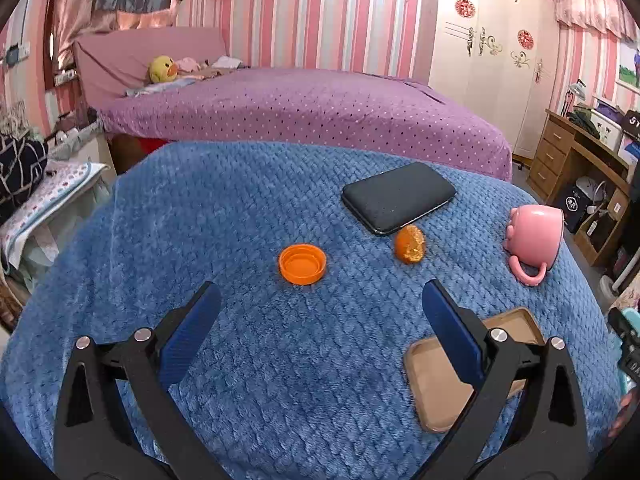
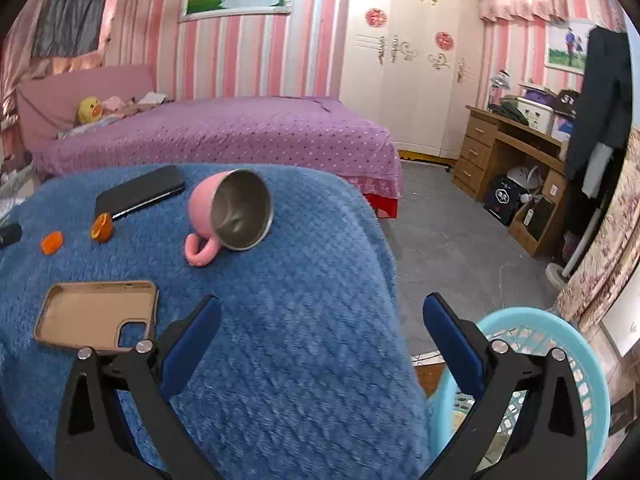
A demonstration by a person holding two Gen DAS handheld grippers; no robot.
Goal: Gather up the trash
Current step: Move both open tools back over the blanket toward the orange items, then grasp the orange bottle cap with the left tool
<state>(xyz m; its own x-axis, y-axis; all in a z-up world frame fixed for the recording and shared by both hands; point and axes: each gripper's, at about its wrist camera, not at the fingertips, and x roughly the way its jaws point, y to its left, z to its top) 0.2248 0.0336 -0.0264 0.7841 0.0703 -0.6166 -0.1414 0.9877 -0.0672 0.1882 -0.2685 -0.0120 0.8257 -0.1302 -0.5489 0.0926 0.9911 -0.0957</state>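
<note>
Now | left tongs (image 1: 320, 300) spread, empty, above blanket (image 1: 248, 360) | right tongs (image 2: 322, 312) spread, empty, over basket (image 2: 560, 328)

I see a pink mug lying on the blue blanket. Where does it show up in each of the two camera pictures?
Left wrist view: the pink mug lies on its side at the right edge of the blue blanket, handle toward the camera.
Right wrist view: the mug lies upper centre-left, its steel inside facing the camera.
Shared landmark: the black phone, just left of the mug in both.
</note>
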